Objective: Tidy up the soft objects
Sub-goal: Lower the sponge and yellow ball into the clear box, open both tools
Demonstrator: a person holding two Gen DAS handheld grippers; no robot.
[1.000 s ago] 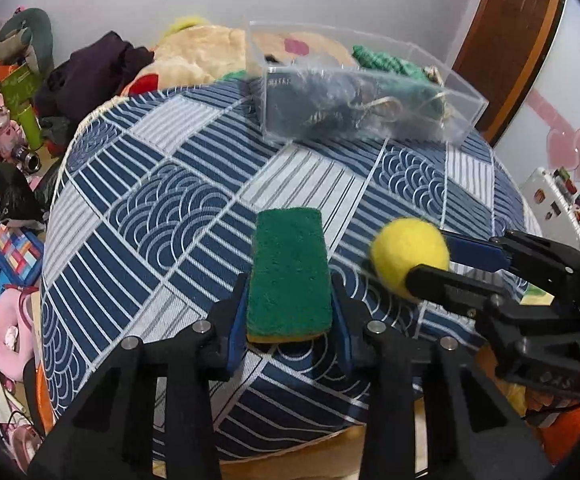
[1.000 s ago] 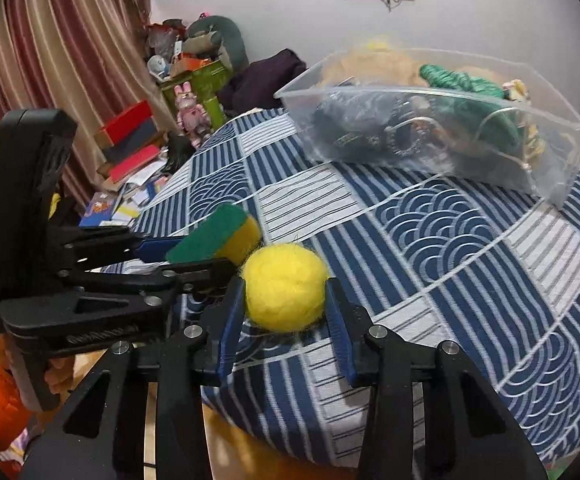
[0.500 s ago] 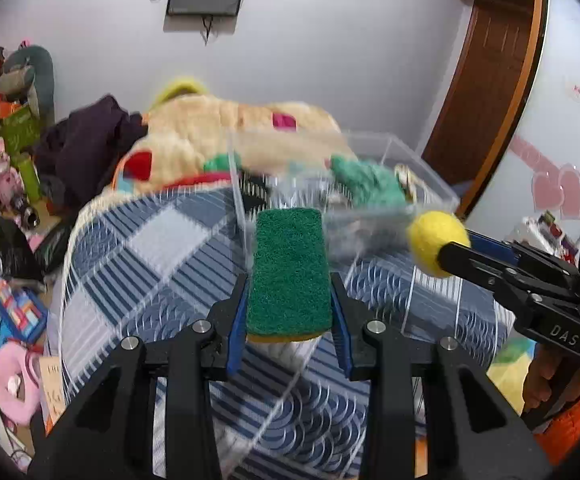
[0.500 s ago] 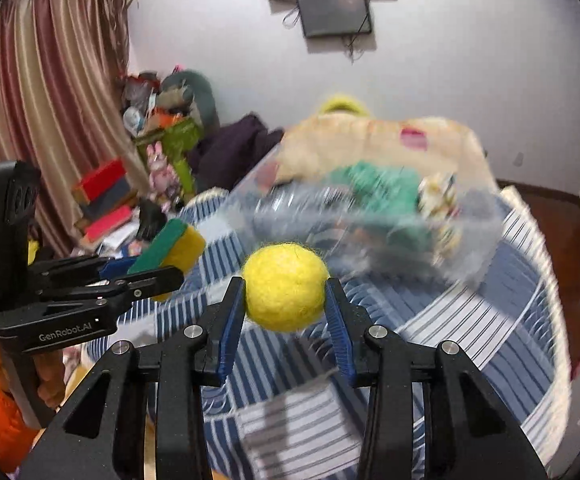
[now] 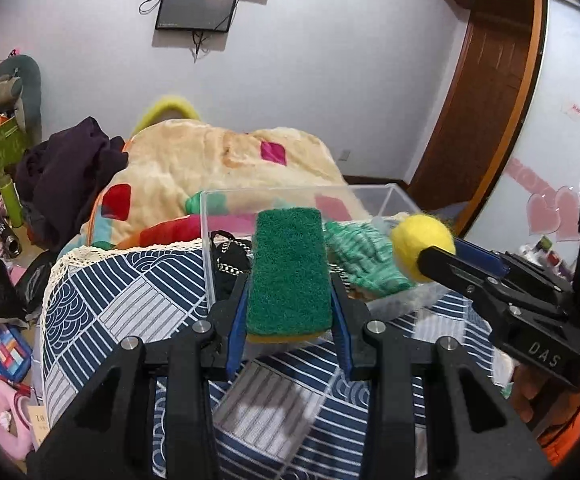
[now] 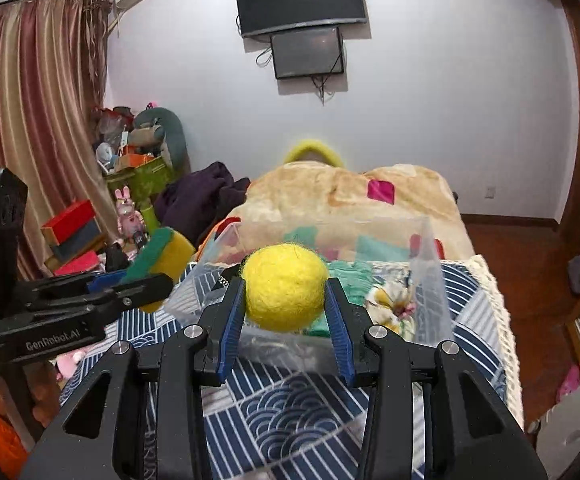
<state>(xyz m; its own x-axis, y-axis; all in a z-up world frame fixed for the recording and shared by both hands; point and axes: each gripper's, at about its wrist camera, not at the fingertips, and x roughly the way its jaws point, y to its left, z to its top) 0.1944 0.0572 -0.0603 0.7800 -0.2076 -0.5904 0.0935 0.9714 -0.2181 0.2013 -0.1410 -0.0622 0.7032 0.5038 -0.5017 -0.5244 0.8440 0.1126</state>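
My left gripper [image 5: 287,312] is shut on a green and yellow sponge [image 5: 287,272] and holds it in the air at the near wall of a clear plastic bin [image 5: 225,200]. My right gripper [image 6: 285,304] is shut on a yellow felt ball [image 6: 285,286], also raised in front of the bin [image 6: 426,248]. In the left wrist view the ball [image 5: 422,248] hangs at the bin's right side. In the right wrist view the sponge [image 6: 161,256] is to the left. The bin holds a green knit item [image 5: 362,256], a dark chained item [image 5: 229,256] and a floral cloth [image 6: 390,300].
The bin stands on a bed with a blue and white patterned cover [image 5: 129,312]. A beige blanket [image 5: 217,160] and dark clothes [image 5: 65,172] lie behind it. Toys and boxes [image 6: 77,236] crowd the floor at left. A wooden door [image 5: 482,100] is at right.
Both grippers have risen from the bed cover and moved forward to the bin, each still holding its object. The bin now sits close in front, seen level rather than from above.
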